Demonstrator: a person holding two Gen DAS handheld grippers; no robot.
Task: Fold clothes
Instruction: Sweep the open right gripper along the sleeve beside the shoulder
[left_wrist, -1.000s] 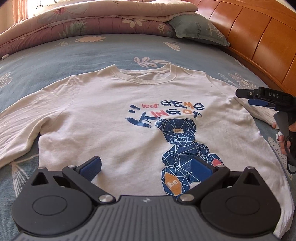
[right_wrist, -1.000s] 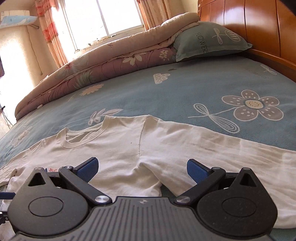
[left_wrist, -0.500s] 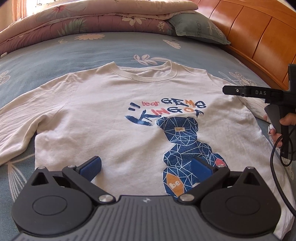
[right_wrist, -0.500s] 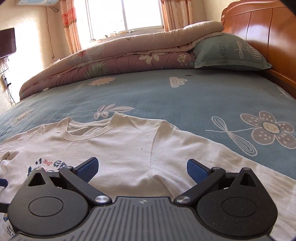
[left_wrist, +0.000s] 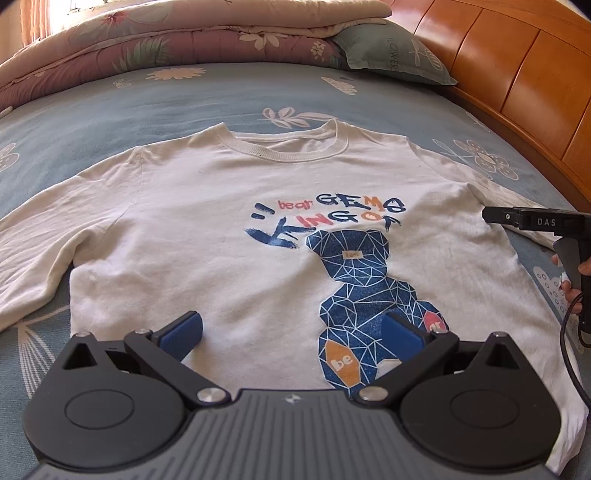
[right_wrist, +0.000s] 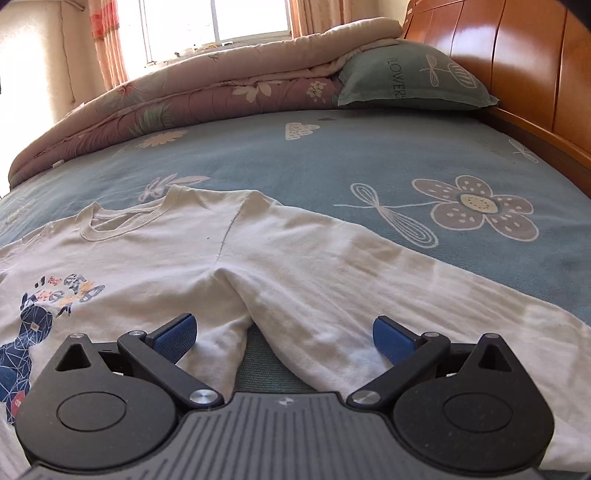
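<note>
A white long-sleeved shirt (left_wrist: 229, 229) with a blue bear print (left_wrist: 362, 280) lies flat, front up, on the bed, collar away from me. My left gripper (left_wrist: 291, 332) is open and empty, low over the shirt's lower front. My right gripper (right_wrist: 284, 334) is open and empty above the right armpit, where the right sleeve (right_wrist: 369, 273) meets the body. The shirt fills the lower part of the right wrist view (right_wrist: 147, 258). The right gripper also shows at the right edge of the left wrist view (left_wrist: 495, 215), over the sleeve.
The bed has a blue flowered sheet (left_wrist: 184, 103). A rolled quilt (right_wrist: 184, 103) and a green pillow (right_wrist: 413, 77) lie at the far end. A wooden headboard (left_wrist: 517, 74) runs along the right side. A window (right_wrist: 214, 26) is behind.
The right gripper has swung and dropped lower toward the armpit and sleeve. The left gripper has drifted slightly forward over the shirt. Both stay open.
</note>
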